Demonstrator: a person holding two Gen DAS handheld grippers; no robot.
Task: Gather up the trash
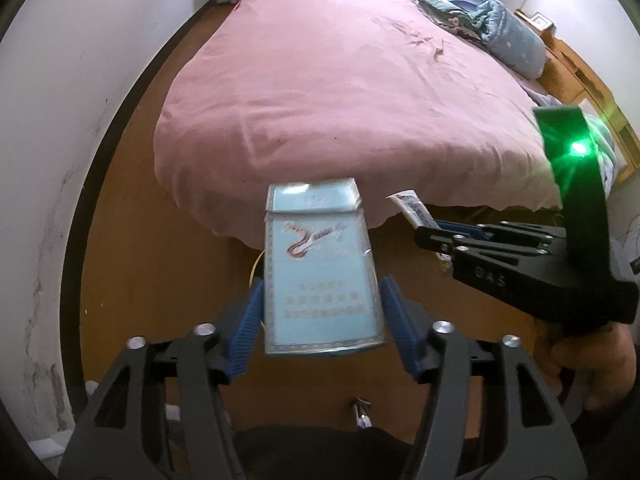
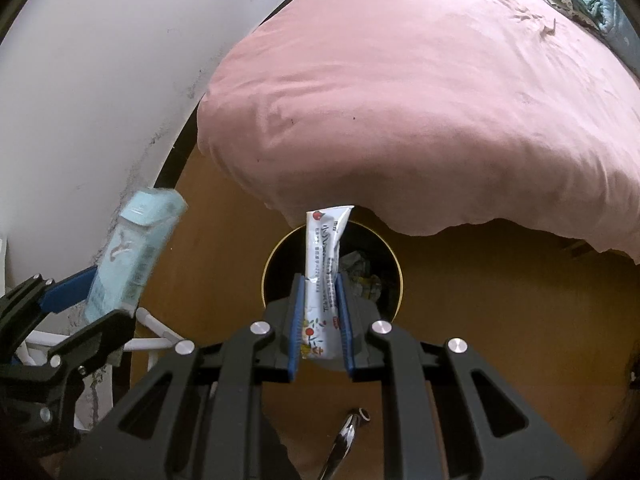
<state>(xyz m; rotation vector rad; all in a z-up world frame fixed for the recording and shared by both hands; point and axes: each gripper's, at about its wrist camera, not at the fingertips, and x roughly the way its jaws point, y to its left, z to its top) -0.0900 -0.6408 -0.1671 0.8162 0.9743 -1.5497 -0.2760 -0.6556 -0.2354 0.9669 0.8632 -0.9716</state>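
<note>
Over bin (image 2: 394, 264): sachet (image 2: 325, 264), cig pack (image 1: 320, 276).

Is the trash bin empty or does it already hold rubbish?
Not empty: crumpled wrappers lie inside the round black trash bin, seen past the sachet in the right claw.

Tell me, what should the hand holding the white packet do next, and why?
Probably open the right gripper so the white packet drops. Its pads are clamped on the packet, and in the right wrist view the packet hangs in line with the open black bin on the floor, which already has rubbish inside.
</note>
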